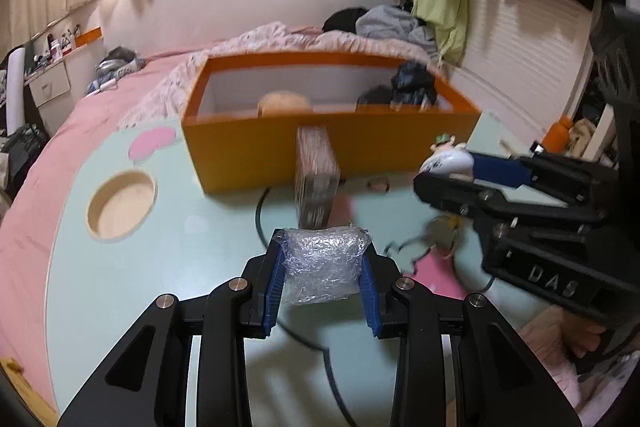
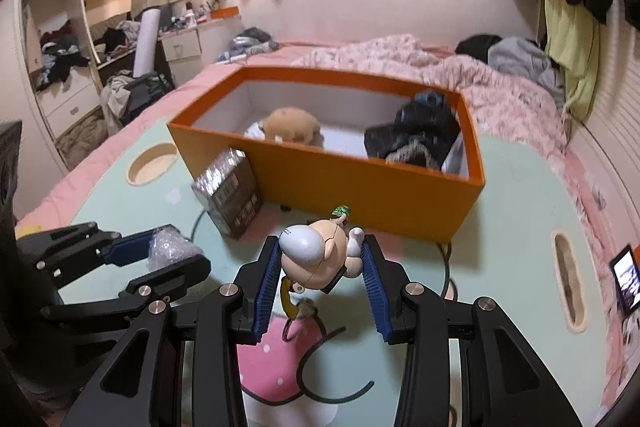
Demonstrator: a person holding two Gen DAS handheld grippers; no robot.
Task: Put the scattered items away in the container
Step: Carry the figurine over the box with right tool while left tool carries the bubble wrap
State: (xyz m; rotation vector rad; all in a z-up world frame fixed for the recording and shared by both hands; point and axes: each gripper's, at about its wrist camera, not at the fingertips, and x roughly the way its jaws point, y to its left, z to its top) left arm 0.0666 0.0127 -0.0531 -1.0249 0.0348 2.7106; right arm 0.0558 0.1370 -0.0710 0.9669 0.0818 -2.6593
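Two tongs: both angled down over the pale green tabletop [image 2: 520,211], side by side, each with something clamped between its blue pads.
Left tongs [image 1: 323,269]: partly closed on a crinkled clear plastic packet [image 1: 324,267], pads pressing its two sides; seen from the right wrist view they reach in from the left [image 2: 172,255] with the packet at the tips.
Right tongs [image 2: 320,267]: partly closed on a cartoon figure [image 2: 316,255], one pad against its white-grey head, the other against its lower body.
Figure's lie: long axis runs roughly crosswise between the pads, head to the left; a small green piece [image 2: 341,211] sticks up from it towards the box.
Orange box [image 2: 360,187]: open-topped, just beyond both tongs on the tabletop, long side facing them; a tan plush toy [image 2: 294,125] and dark clothing [image 2: 420,135] lie inside.
Brown carton [image 2: 228,187]: upright, leaning against or just beside the box's front wall; its print is too blurred to read.
Writing: "DAS" in raised letters on the right tongs' body [image 1: 554,283] in the left wrist view.
Keyring: what may be a yellow strap and ring [image 2: 290,303] hangs below the figure.
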